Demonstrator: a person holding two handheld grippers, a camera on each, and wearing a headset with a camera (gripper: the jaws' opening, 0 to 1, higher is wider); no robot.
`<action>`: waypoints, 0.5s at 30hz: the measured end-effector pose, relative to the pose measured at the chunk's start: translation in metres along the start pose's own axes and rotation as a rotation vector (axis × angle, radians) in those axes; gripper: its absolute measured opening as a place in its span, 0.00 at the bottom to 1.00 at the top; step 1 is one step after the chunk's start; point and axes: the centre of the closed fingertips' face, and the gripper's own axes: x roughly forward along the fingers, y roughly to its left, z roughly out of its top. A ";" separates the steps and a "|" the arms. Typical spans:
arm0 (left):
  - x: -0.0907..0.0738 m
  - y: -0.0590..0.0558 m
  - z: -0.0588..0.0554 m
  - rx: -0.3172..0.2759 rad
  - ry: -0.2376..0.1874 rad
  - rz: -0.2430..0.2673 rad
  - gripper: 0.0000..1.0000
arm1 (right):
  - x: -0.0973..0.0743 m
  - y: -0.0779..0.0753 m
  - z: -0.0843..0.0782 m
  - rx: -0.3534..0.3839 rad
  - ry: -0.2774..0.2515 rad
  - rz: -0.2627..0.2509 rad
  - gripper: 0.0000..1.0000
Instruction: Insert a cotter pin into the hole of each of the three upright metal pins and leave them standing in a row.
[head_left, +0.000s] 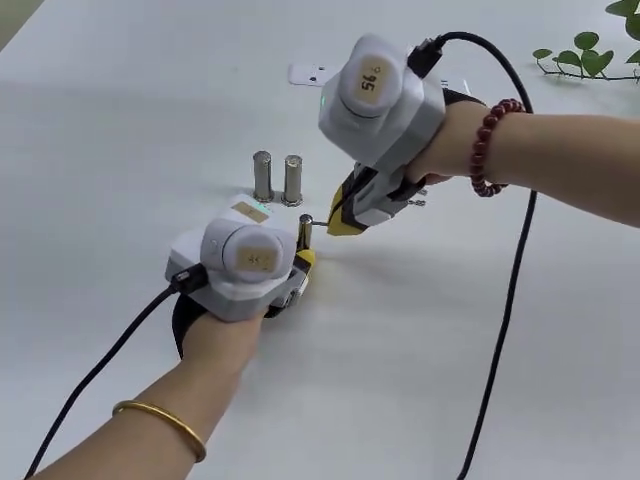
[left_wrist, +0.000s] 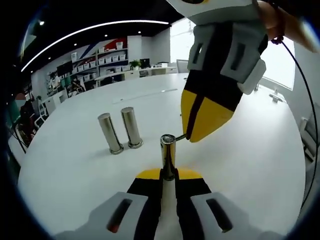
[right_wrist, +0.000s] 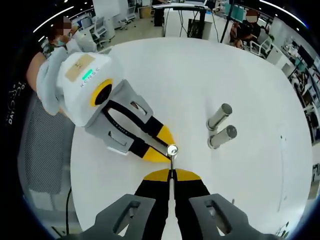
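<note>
Steel, the held metal pin stands upright just left of centre in the head view. It is clamped low between the closed jaws of the left gripper. That hand comes in from the lower left corner, with a gold bangle on the forearm. The right gripper slants down from the upper right. Its forearm enters at the right edge and wears a red bead bracelet. Its jaws pinch a thin cotter pin, whose free end meets the metal pin near the top. The hole is too small to make out, so I cannot tell whether the wire has entered. The pin's foot is hidden between the jaws. Two other metal pins stand side by side above it on the white table.
</note>
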 end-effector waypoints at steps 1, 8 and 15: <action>0.000 0.000 0.000 -0.001 0.000 0.000 0.06 | 0.000 0.000 0.000 -0.002 0.000 -0.001 0.00; 0.000 0.000 -0.001 -0.007 0.004 0.005 0.06 | 0.000 -0.001 0.002 -0.006 0.003 -0.006 0.00; 0.000 0.001 -0.001 0.003 0.004 0.016 0.06 | 0.000 -0.001 0.004 -0.013 -0.004 -0.012 0.00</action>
